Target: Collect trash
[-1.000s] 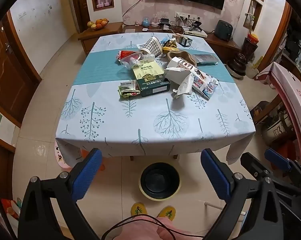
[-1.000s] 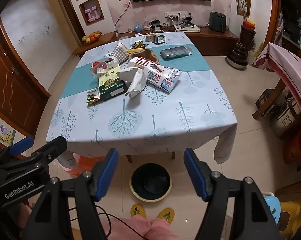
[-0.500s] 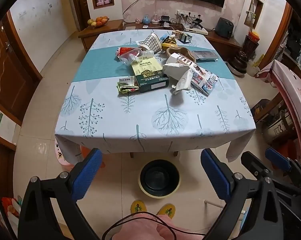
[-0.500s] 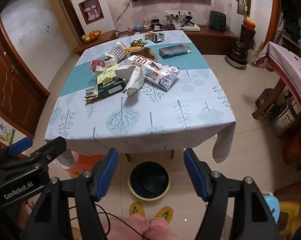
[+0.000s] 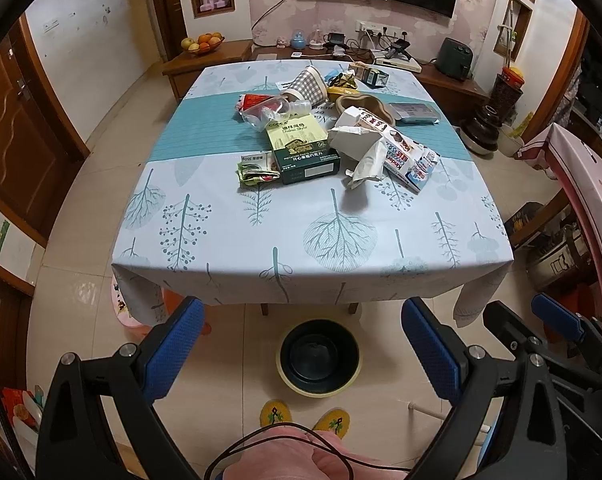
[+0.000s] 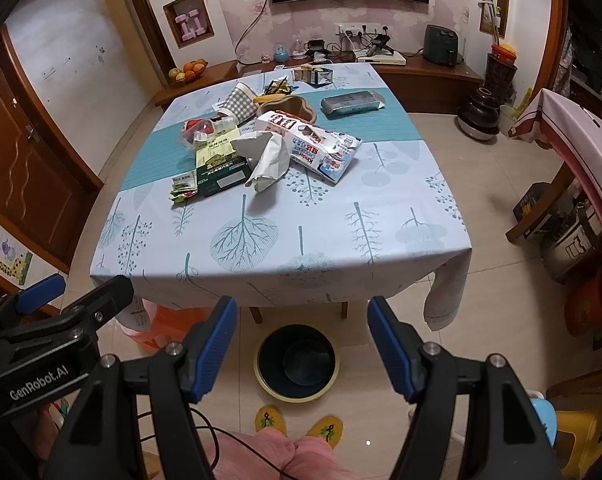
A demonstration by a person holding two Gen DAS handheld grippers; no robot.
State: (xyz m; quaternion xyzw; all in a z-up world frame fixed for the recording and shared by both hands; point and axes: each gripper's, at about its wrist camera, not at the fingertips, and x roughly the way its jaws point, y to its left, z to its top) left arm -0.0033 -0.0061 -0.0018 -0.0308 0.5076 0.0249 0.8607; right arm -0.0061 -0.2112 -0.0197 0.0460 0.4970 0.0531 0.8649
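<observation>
No collection had begun. The trash lay piled mid-table, well apart from both tools. The left gripper and right gripper hung spread and empty above the bin (apparently holding no trash).

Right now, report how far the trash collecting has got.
Nothing looks done: the bin on the floor shows no litter inside. Nothing is in hand: the left gripper and right gripper are open, short of the table. Left: everything, including the green box, crumpled white paper and Kinder wrapper.
</observation>
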